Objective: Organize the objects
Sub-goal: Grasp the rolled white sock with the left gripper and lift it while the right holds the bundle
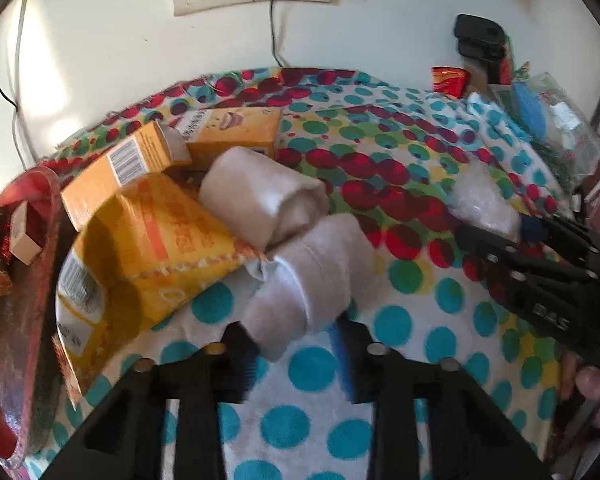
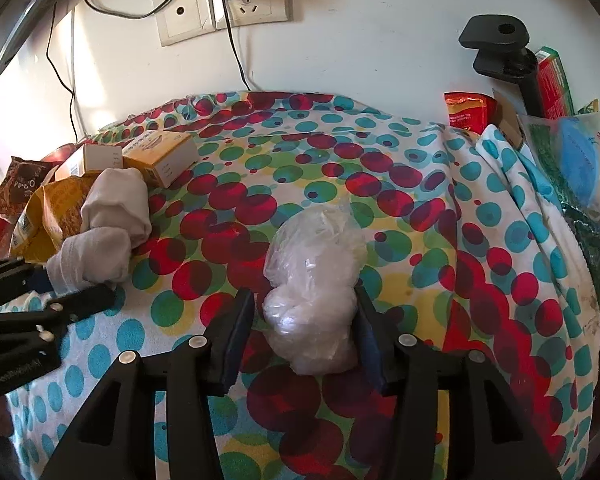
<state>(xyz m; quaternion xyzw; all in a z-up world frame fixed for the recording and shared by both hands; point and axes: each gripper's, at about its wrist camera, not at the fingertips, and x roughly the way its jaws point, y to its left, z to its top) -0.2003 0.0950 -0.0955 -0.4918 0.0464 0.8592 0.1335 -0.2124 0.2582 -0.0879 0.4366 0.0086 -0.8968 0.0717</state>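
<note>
Spotted cloth covers the whole work surface, running ahead of both my tools to the wall; its far middle lies bare, the best open room for moving.

Ahead-left of my left gripper: a heap of yellow boxes and a yellow bag, seemingly gathered on purpose. A red tray sits at the far left edge, little room there.

Two rolled white socks lie against the heap. The nearer one's end sits between my left fingers, which stand wide, not pinching it as far as I can judge.

Clear plastic bag, crumpled, sits between my right gripper's fingers. Jaws well apart; right pad touches or nearly touches it, left pad shows a gap. No grip yet, I judge.

Right edge is crowded with packets.
</note>
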